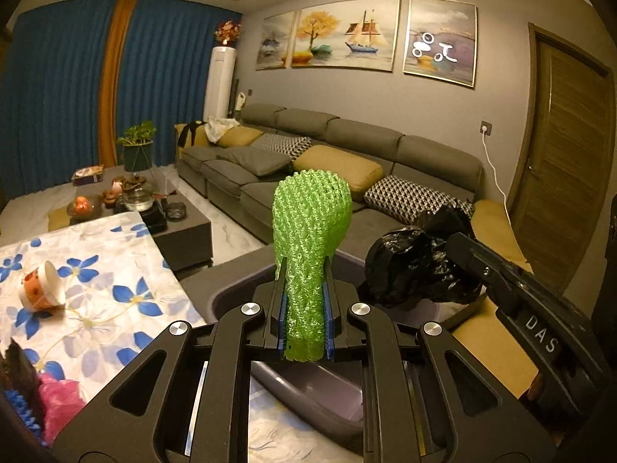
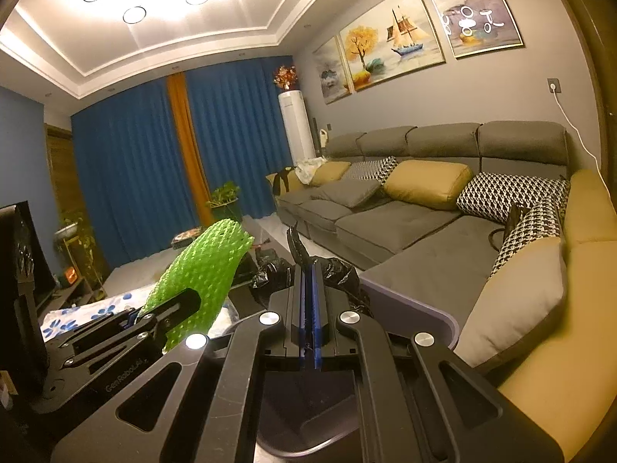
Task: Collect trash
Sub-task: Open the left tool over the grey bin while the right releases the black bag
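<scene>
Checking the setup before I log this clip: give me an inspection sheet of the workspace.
Surface: floral tablecloth, mostly bare.
Job's things: green foam net and black plastic bag, both held above a grey bin.
Clutter: tipped paper cup; pink item at the table edge.
Grippers: left gripper shut on the net; right gripper shut on the bag.
Cables: white cable from a wall socket.
Surroundings: grey sofa, blue curtains.
</scene>
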